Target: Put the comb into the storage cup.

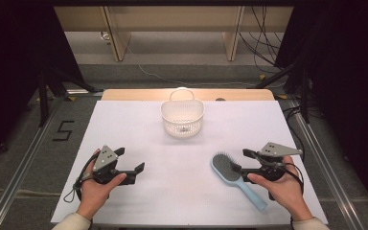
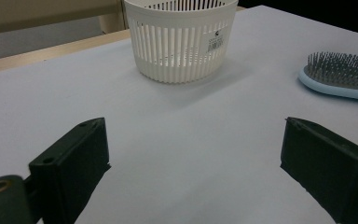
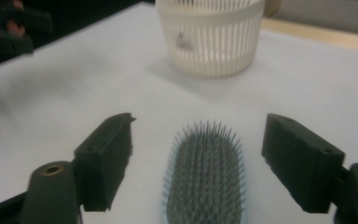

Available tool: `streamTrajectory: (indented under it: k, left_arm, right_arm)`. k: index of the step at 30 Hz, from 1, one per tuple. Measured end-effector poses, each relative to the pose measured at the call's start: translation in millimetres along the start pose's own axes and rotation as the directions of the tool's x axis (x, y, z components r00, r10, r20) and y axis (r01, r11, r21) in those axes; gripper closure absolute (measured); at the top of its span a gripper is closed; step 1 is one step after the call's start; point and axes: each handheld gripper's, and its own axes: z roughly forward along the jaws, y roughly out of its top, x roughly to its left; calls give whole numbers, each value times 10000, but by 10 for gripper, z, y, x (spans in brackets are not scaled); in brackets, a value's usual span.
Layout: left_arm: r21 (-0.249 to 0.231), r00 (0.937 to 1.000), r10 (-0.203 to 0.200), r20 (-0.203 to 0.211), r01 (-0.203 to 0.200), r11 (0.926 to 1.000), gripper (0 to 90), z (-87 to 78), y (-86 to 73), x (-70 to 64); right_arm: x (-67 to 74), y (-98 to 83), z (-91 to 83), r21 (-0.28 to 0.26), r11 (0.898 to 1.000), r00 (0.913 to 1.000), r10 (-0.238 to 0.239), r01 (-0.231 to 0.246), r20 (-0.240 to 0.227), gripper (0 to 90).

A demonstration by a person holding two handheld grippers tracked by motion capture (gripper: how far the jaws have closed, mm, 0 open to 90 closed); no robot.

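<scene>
We find the hairbrush lying on the white table cover in the lower right of the high view, bristles up, its grey bristle pad toward the centre and its pale blue handle running down toward the lower right corner. In the right gripper view the bristle head sits at bottom centre, between the two black jaws but touching neither.

The right gripper stands just above and beside the brush head in the high view, held in the person's right hand. Its jaws are spread wide and released; nothing is pressed between them.

The left gripper rests in the lower left of the high view, in the person's left hand, well apart from the brush. In the left gripper view its jaws are likewise spread apart, with bare table cover between them; the brush head shows at the right edge of that view.

A white slatted basket stands upright at upper centre of the high view, near the far edge of the cover, apart from both grippers. Its handle loop is raised at the back.
</scene>
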Motion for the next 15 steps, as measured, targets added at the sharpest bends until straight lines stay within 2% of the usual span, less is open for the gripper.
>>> streamTrajectory:
  k: [2,3,4,5,8,9,12,14,15]
  left_arm:
    - [-3,10000,-2,1,2,10000,71,0,0,0]
    - [-5,10000,-3,3,3,10000,71,1,0,1]
    - [-3,10000,-7,5,7,10000,71,2,0,1]
    - [4,10000,-1,11,1,10000,70,2,-1,1]
    - [-3,10000,-6,7,6,10000,70,1,0,0]
    - [-3,10000,-6,7,6,10000,70,1,0,0]
    - [-2,10000,-9,19,9,10000,70,2,1,-1]
    - [-4,10000,-5,16,5,10000,70,1,1,-1]
    - [-10,10000,2,9,-2,10000,70,0,1,-2]
  right_arm:
    - [-34,10,-33,-738,9972,9997,164,-151,175,200]
    - [-34,10,-33,-738,9972,9997,164,-151,175,200]
    - [-62,13,-58,-1242,9918,9990,340,-303,283,174]
    - [-78,13,-67,-1501,9880,9986,407,-354,324,175]
    - [-107,21,-103,-2128,9762,9980,516,-428,360,183]
    - [-107,21,-103,-2128,9762,9980,516,-428,360,183]
    - [-134,52,-145,-2794,9598,9989,373,-280,277,210]
    - [-143,66,-165,-3273,9446,9993,336,-255,191,233]
    - [-143,76,-177,-3324,9425,9991,407,-333,153,233]
